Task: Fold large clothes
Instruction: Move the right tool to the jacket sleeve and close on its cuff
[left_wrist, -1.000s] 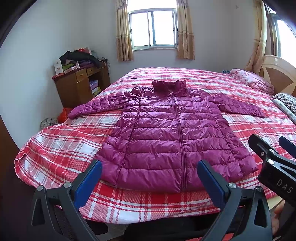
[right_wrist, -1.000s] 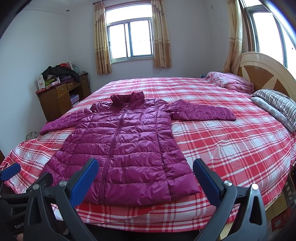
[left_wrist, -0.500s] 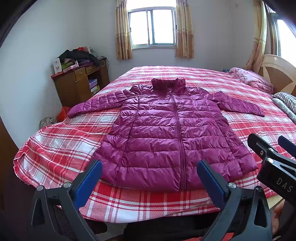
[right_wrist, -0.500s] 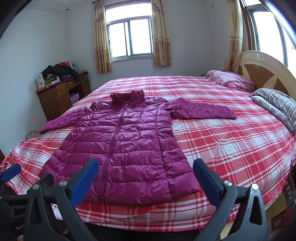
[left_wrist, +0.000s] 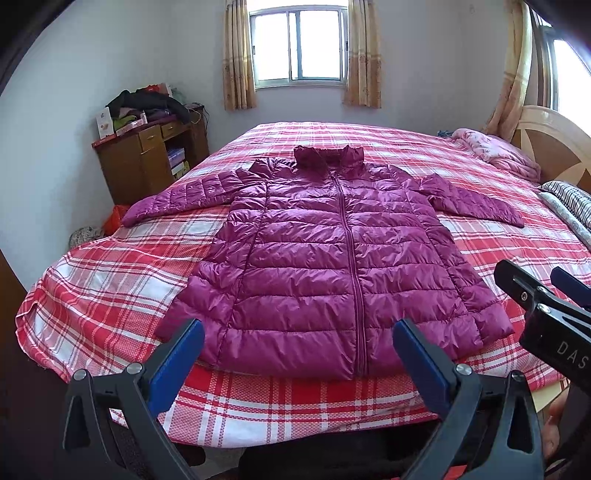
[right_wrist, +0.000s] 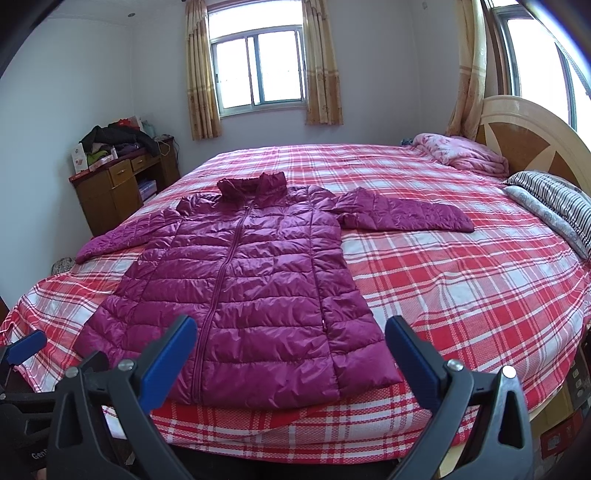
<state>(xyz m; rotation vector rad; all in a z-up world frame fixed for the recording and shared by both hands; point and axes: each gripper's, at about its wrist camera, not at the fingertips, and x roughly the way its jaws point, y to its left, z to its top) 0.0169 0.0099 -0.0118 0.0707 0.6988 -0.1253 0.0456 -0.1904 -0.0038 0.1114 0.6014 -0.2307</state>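
One jacket (left_wrist: 332, 258) lies flat, front up and zipped, on the near half of the bed (left_wrist: 110, 288), collar at the far end, both sleeves spread left and right. Your left claw (left_wrist: 295, 354) and right claw (right_wrist: 291, 350) hang just short of its hem, each spread wide apart and holding nothing. Pillows (right_wrist: 554, 199) sit far right by the headboard (right_wrist: 532, 136).

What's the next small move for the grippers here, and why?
Probably reach the right gripper forward to the right sleeve. The jacket lies flat, zipped, both sleeves spread on the bed, nothing folded yet. Both grippers are open and empty, short of the hem; the left gripper could take the other sleeve.
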